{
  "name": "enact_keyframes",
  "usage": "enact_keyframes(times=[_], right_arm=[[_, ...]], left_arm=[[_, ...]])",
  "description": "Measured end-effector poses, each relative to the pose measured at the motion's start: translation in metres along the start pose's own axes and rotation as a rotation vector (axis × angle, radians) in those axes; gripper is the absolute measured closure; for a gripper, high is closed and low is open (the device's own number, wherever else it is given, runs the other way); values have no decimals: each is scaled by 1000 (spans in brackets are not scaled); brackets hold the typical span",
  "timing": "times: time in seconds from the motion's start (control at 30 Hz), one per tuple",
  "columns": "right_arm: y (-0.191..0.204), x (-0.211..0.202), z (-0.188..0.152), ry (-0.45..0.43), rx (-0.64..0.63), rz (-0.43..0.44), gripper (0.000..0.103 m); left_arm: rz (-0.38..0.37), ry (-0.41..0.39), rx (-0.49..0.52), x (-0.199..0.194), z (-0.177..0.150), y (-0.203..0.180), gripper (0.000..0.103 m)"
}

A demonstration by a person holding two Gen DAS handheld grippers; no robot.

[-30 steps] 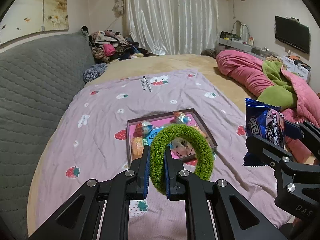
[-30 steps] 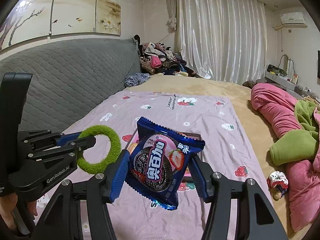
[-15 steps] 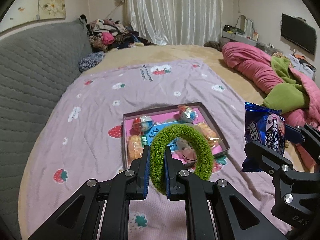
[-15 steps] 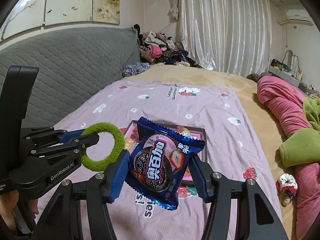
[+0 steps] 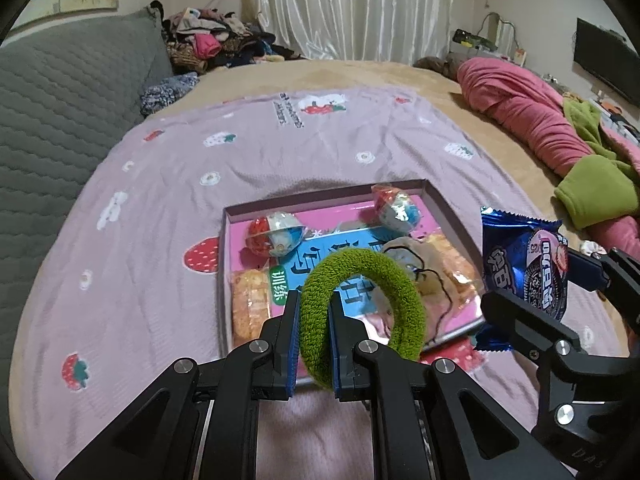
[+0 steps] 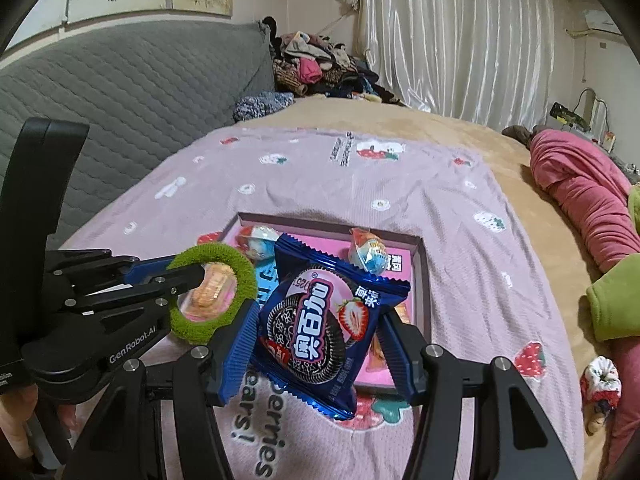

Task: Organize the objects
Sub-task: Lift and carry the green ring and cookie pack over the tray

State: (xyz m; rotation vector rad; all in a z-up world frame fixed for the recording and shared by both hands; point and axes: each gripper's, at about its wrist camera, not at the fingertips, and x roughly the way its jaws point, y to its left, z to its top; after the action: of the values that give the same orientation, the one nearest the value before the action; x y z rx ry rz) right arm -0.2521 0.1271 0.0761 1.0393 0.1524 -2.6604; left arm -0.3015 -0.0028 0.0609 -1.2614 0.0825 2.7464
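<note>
Between the blue pads of the left gripper point(image 5: 313, 344) a fuzzy green hair tie point(image 5: 360, 304) is being pinched tight, while the right gripper point(image 6: 316, 340) is clamping a blue cookie packet point(image 6: 324, 320) by its sides. Both are now hanging lower and closer over the pink tray point(image 5: 448, 208) than a second ago, so a drop-off is probably coming. Beyond them, wrapped sweets point(image 5: 276, 234) are already lying in the tray on the strawberry blanket point(image 5: 160, 208).

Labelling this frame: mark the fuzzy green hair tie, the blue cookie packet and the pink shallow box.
Fuzzy green hair tie point(image 5: 404, 300): left wrist view, right arc.
Blue cookie packet point(image 6: 320, 320): right wrist view, printed front.
Pink shallow box point(image 5: 320, 197): left wrist view, far rim.
</note>
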Motion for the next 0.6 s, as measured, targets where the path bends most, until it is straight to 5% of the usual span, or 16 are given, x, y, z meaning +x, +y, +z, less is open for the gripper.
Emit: enact_keyframes(times=[0.6], right_arm=[[-20,101,-21,107,6,-13,44]], left_arm=[[-13,43,-28,94,1,4,90]])
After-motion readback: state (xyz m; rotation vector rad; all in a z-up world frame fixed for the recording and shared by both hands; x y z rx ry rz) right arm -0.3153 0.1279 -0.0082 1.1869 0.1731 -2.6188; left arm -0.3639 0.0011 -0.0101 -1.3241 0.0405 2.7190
